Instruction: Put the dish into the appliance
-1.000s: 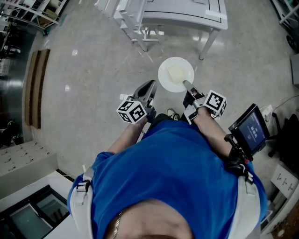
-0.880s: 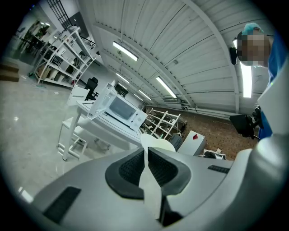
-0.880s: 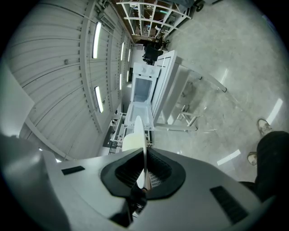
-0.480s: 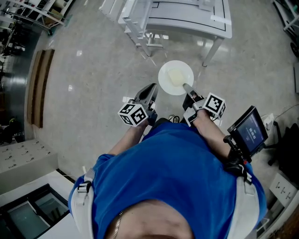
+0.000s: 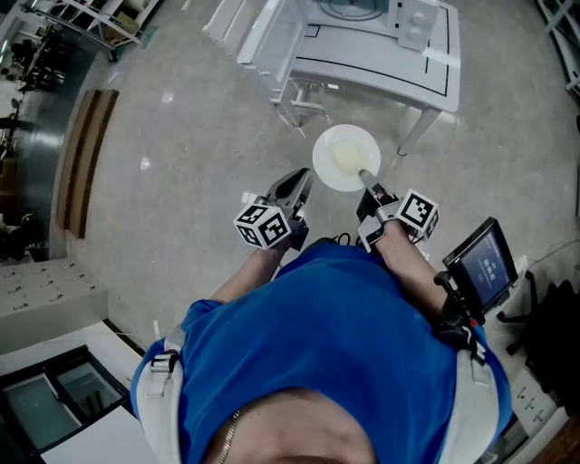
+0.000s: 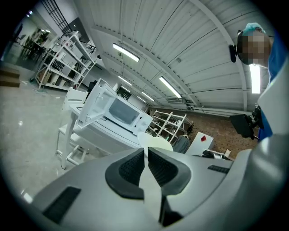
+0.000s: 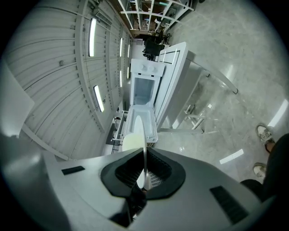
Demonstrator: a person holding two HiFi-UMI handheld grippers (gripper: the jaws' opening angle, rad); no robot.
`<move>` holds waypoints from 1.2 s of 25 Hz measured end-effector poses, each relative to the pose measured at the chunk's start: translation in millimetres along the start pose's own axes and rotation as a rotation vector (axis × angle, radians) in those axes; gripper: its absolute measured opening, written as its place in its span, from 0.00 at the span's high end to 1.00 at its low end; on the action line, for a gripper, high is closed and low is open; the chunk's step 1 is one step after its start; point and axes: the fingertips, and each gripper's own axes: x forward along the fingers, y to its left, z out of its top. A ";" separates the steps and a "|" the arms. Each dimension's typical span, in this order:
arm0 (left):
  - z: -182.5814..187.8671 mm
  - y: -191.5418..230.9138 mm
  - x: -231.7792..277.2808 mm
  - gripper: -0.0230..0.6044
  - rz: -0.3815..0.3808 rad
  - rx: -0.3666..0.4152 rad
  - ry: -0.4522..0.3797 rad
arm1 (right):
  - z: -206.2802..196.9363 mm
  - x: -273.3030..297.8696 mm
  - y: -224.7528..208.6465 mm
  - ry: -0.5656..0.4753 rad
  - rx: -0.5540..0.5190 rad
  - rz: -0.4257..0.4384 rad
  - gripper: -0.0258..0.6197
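Observation:
A white round plate (image 5: 345,157) is held out level over the floor, and my right gripper (image 5: 367,178) is shut on its near rim. In the right gripper view the plate (image 7: 142,131) shows edge-on between the pads. My left gripper (image 5: 297,186) hangs beside it, shut and empty; its pads (image 6: 131,166) nearly touch. Ahead stands a white microwave (image 5: 362,11) on a white table (image 5: 381,63). The microwave's door (image 6: 95,103) is swung open in the left gripper view. The right gripper view looks into the open microwave (image 7: 143,97).
A small screen (image 5: 480,265) is fixed at the person's right hip. Wooden boards (image 5: 83,159) lie on the grey floor to the left. Shelving racks (image 5: 86,16) stand at the upper left. A white cabinet (image 5: 45,299) sits at the lower left.
The table and microwave have come further into view at the top. Both grippers and the plate have advanced a little toward them, and the grip is unchanged.

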 end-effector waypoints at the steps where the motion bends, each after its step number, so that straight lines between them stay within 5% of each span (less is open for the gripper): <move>1: 2.1 0.5 8.5 0.91 0.006 -0.001 -0.001 | 8.6 3.4 -0.6 0.007 -0.002 0.000 0.94; 30: 54.9 29.0 147.1 0.91 0.059 -0.016 -0.014 | 133.1 83.1 -3.2 0.097 0.003 -0.036 0.94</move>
